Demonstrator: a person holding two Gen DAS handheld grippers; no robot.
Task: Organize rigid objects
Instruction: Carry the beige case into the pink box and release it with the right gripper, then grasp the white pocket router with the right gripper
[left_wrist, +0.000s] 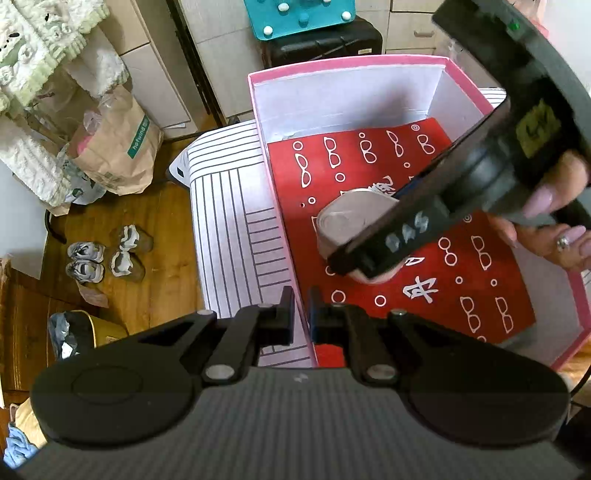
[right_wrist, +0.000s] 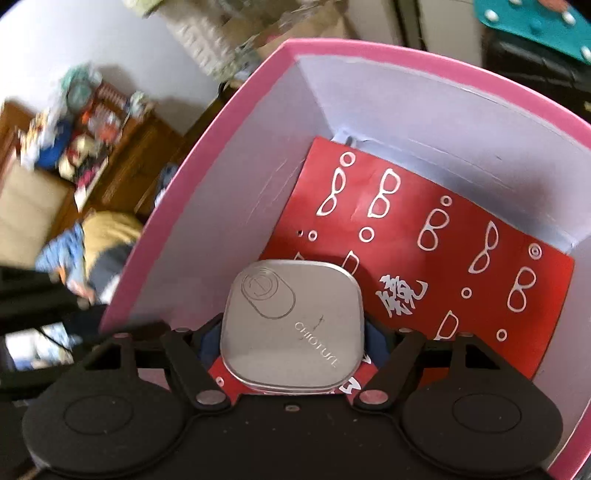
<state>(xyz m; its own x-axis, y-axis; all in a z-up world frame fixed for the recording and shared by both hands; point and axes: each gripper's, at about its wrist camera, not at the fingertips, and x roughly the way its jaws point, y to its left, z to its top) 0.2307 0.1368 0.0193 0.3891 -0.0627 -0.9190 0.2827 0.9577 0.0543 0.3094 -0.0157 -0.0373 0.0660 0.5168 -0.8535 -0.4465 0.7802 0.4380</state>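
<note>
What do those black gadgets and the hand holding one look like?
Both grippers, left and right, are matte black with linkage arms, silver pivot pins and blue-padded fingers. The right one bears silver scrawl and a yellow label. The hand has pink-polished nails and a ring.

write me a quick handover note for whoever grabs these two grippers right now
Left gripper: shut on the near wall of the pink box, apparently steadying it.
Right gripper: jaws wide, either side of the silver tin, low inside the box over the red sheet with glasses print. Whether the pads still press the tin, or whether it rests on the sheet yet, is hard to tell.
Done: tin brought into the box.
Left: set it down if not resting, release fully, lift the right gripper clear. No other items to sort show in these views.
</note>
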